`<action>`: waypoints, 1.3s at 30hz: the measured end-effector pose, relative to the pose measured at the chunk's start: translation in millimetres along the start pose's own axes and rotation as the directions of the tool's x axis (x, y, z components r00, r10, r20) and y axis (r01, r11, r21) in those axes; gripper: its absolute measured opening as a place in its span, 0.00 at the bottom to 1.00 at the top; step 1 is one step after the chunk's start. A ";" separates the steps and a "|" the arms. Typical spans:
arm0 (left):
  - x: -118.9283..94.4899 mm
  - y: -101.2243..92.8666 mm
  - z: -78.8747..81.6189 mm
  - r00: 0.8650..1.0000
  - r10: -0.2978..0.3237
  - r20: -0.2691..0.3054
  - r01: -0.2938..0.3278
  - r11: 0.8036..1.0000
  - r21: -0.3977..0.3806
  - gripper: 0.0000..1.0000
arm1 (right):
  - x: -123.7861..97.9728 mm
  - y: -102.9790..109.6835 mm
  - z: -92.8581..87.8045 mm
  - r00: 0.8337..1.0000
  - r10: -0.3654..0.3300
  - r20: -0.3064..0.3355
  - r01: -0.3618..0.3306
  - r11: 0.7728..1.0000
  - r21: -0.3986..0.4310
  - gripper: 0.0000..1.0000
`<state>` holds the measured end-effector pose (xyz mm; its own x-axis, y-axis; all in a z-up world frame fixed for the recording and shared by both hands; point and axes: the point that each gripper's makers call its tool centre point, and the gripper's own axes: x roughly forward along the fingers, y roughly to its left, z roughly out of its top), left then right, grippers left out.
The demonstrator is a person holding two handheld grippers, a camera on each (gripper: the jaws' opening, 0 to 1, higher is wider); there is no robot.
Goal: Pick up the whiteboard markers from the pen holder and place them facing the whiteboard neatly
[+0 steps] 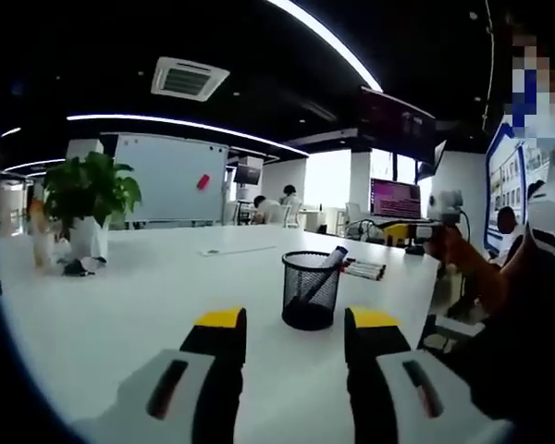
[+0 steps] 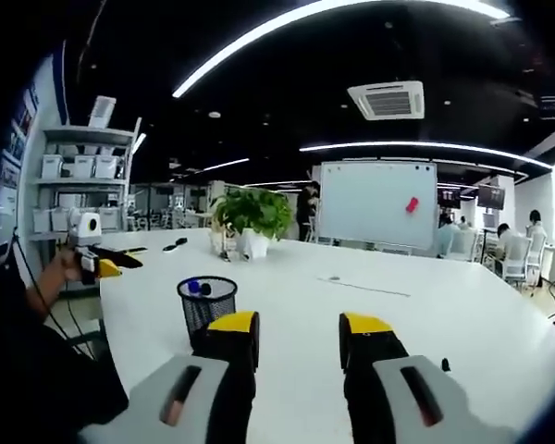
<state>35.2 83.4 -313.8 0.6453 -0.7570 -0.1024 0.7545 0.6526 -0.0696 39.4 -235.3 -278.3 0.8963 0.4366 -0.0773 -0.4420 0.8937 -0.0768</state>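
Pen holder [image 1: 310, 289], a black mesh cup on the white table [image 1: 148, 305], just ahead of the left gripper [image 1: 294, 335], whose yellow-tipped jaws stand apart and empty. One marker [image 1: 331, 260] leans out of the cup; further markers [image 1: 364, 269] lie flat on the table just behind it. In the right gripper view the cup [image 2: 207, 306] sits just left of the right gripper [image 2: 299, 338], likewise released and bare, with blue marker caps [image 2: 198, 288] showing at the rim.

We judge the cup light and free to slide: a jaw striking its wall, or lifting a marker at a slant, could tip it. A round marker set down may also roll out of line, and the two grippers could collide over the cup.

The table is broad, smooth and glossy. Beyond it stand a potted plant [image 1: 88, 199] and a whiteboard [image 1: 171, 178] bearing a small red object. Shelving [image 2: 79, 180] lines one wall, strip lights cross the dark ceiling, and seated people occupy the far side
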 end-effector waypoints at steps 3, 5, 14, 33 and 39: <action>0.4 -4.7 -3.4 1.000 -0.027 -0.016 0.027 1.000 0.013 0.45 | 4.3 11.0 3.2 0.999 0.039 0.001 -0.039 0.999 -0.037 0.35; 1.1 -8.9 -6.8 0.998 -0.052 -0.028 0.052 0.999 0.015 0.49 | 6.6 16.1 7.8 0.998 0.059 0.009 -0.058 0.997 -0.053 0.34; 0.2 -0.6 2.2 1.000 -0.004 0.020 0.004 1.000 -0.014 0.44 | 18.8 38.1 10.6 0.991 0.131 0.008 -0.130 0.988 -0.081 0.26; -0.1 -4.4 -10.8 0.997 -0.006 -0.072 0.011 0.997 0.076 0.43 | 50.2 76.5 9.7 0.965 0.252 -0.076 -0.262 0.950 -0.169 0.25; -1.1 -4.6 -8.0 0.998 -0.008 -0.058 0.010 0.999 0.048 0.43 | 59.6 79.4 0.1 0.959 0.264 -0.102 -0.278 0.947 -0.160 0.25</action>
<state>30.1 81.6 -321.4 0.6314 -0.7588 -0.1597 0.7660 0.6424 -0.0234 57.8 -138.3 -289.0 0.7390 0.6445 -0.1959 -0.6736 0.7086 -0.2099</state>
